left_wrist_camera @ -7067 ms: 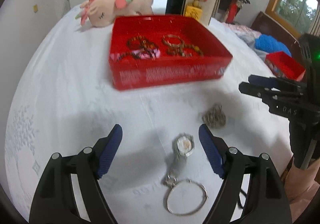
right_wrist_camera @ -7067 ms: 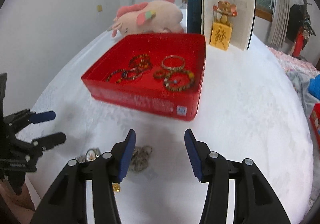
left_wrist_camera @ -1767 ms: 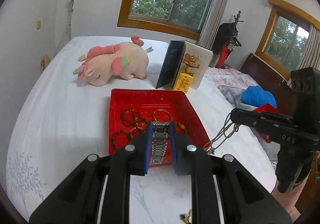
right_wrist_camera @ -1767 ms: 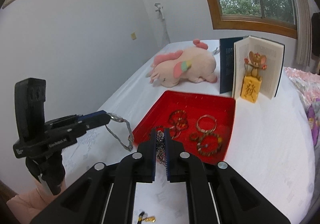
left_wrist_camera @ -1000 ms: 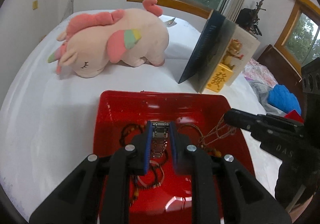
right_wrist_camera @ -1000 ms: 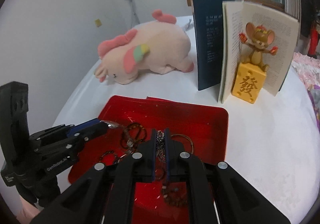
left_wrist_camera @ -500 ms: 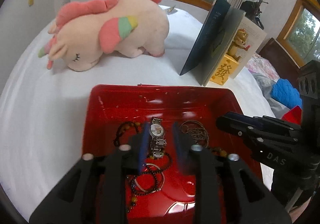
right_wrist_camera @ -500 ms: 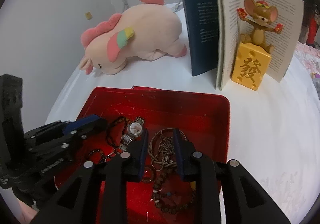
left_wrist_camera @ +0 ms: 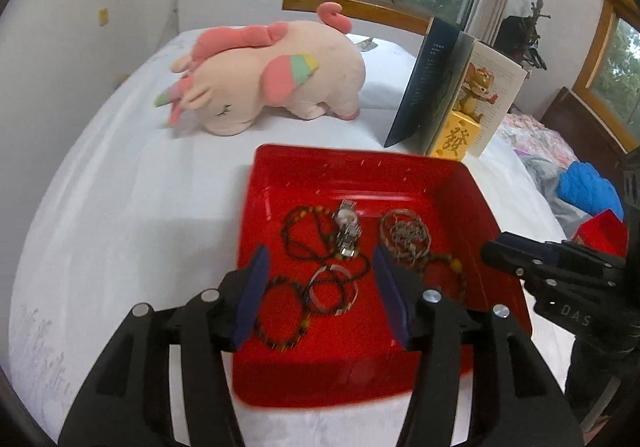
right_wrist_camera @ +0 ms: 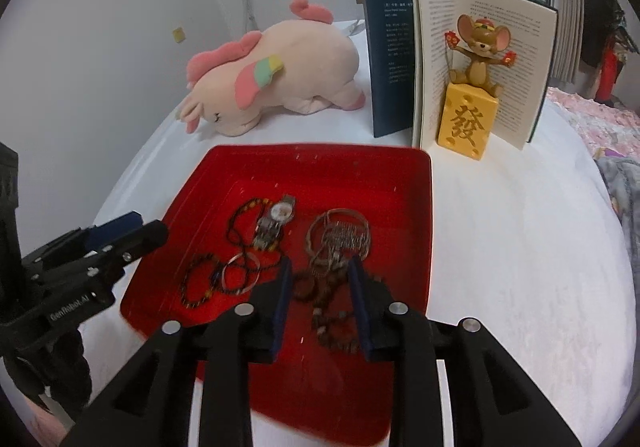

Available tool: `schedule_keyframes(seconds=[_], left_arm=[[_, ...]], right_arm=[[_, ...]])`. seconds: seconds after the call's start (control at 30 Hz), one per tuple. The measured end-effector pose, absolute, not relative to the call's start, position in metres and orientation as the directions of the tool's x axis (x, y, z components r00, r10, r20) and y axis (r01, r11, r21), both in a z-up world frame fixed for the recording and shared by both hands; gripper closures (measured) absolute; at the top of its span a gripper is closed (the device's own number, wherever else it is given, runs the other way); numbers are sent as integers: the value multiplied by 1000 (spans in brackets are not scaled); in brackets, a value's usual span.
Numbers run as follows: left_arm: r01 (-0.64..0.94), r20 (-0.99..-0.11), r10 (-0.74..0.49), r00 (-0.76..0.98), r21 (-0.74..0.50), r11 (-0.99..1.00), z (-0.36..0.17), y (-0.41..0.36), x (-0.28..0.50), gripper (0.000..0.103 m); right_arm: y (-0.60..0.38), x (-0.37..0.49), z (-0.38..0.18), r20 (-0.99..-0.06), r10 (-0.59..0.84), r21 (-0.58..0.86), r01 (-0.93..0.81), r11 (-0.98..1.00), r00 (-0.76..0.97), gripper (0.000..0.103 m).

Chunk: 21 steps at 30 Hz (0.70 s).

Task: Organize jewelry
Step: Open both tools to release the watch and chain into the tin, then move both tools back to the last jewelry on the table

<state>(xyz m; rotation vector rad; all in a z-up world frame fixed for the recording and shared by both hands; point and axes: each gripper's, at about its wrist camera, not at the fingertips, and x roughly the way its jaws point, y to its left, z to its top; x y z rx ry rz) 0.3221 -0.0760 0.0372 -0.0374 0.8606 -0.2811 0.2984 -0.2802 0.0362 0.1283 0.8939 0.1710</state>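
Observation:
A red tray (left_wrist_camera: pixel 362 159) (right_wrist_camera: pixel 424 207) lies on the white bed and holds several pieces of jewelry. A silver watch (left_wrist_camera: pixel 347 228) (right_wrist_camera: pixel 274 222) lies near its middle. A silver chain (left_wrist_camera: pixel 405 234) (right_wrist_camera: pixel 340 237) lies piled on a bangle to the right of the watch. Beaded bracelets (left_wrist_camera: pixel 282 317) (right_wrist_camera: pixel 200 283) lie at the tray's near left. My left gripper (left_wrist_camera: pixel 320 293) (right_wrist_camera: pixel 120 233) is open and empty above the tray's near side. My right gripper (right_wrist_camera: pixel 320 303) (left_wrist_camera: pixel 532 251) is open and empty over the chain and beads.
A pink plush unicorn (left_wrist_camera: pixel 264 79) (right_wrist_camera: pixel 272 79) lies behind the tray. An open book (right_wrist_camera: pixel 460 59) stands at the back right with a mouse figurine (right_wrist_camera: pixel 474 87) on a yellow block. Blue cloth (left_wrist_camera: pixel 588 191) and a small red box (left_wrist_camera: pixel 600 233) lie at the far right.
Both grippers have opened. The watch left the left gripper and the chain left the right gripper; both now lie in the tray. Both grippers have drawn back a little.

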Motion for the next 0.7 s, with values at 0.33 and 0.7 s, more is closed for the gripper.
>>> schedule_keyframes(seconds=[0.33, 0.7], left_arm=[[200, -699, -212, 683, -100, 975, 53, -49, 237, 38], [234, -677, -232, 698, -90, 968, 56, -34, 163, 31]], right_arm=[[-267, 214, 51, -709, 178, 138, -113, 984, 682, 56], [-257, 142, 32, -720, 207, 146, -147, 978, 662, 52]])
